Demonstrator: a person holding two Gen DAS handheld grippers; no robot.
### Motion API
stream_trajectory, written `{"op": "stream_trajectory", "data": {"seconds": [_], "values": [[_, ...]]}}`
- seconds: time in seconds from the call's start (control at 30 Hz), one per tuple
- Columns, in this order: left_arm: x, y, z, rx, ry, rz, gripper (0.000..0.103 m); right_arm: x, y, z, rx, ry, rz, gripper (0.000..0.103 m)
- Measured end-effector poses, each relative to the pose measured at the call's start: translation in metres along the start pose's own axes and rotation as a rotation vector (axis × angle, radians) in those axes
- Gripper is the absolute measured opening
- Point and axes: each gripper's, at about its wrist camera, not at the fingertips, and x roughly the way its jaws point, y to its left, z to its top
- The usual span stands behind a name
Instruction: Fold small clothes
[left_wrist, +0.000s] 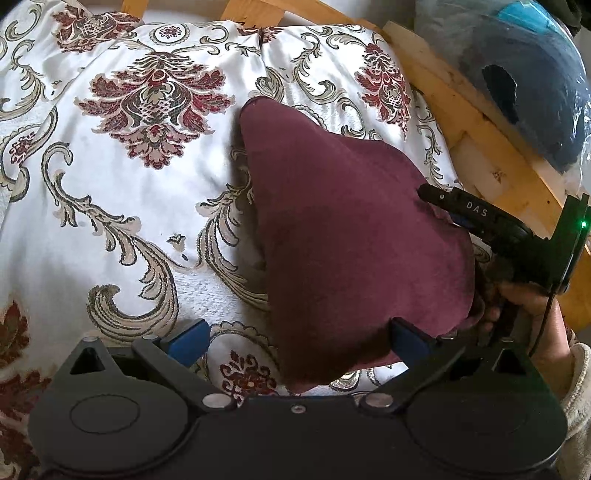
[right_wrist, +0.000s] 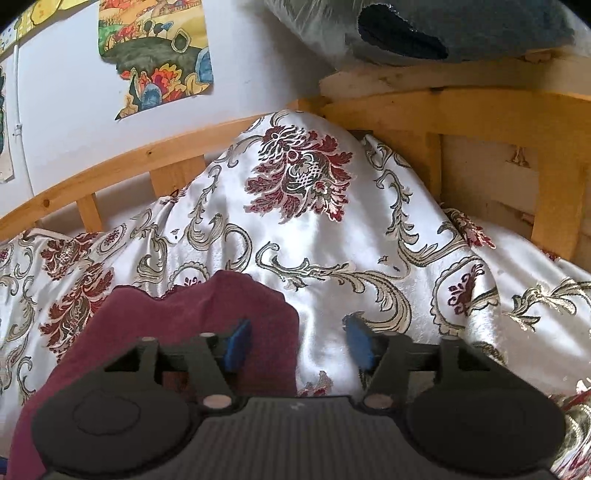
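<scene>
**Maroon garment on patterned bedspread, both grippers spread**

The maroon garment (left_wrist: 354, 236) is lying on the white floral bedspread (left_wrist: 122, 206), bunched into a rough triangular heap rather than flat.

Left wrist view: the left gripper (left_wrist: 299, 341) is standing with its blue pads wide apart. The left pad is hanging over bare bedspread; the right pad is sitting at the garment's near edge, with nothing clamped between the two. This view alone is showing the right gripper (left_wrist: 436, 197) from outside, its dark finger reaching in from the right and lying against the garment's far edge, with the person's hand (left_wrist: 532, 310) and a pale sleeve cuff behind it. Whether that finger is pressing the cloth cannot be told here.

Right wrist view: the right gripper (right_wrist: 299, 345) is showing its blue pads parted, the left pad over the garment (right_wrist: 177, 332), the right pad over bedspread; the cloth is not being pinched. Only this view is taking in the wall poster (right_wrist: 159, 51). The wooden bed frame (right_wrist: 110, 166) and a plastic-wrapped blue bundle (right_wrist: 424, 33) are appearing in both.
</scene>
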Motion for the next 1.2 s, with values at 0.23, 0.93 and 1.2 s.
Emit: {"op": "stream_trajectory", "data": {"seconds": [0.23,0.93,1.2], "values": [[0.001,0.001,0.0,-0.009,0.009,-0.002,0.102,0.0,0.001,-0.001,0.009,0.009,0.029,0.085],[0.001,0.003,0.003,-0.048,-0.045,-0.036,0.102,0.031,-0.009,0.003,0.053,0.002,0.249,0.081],[0.007,0.007,0.01,-0.078,-0.068,-0.059,0.102,0.047,-0.009,0.004,0.049,0.049,0.305,0.075]]}}
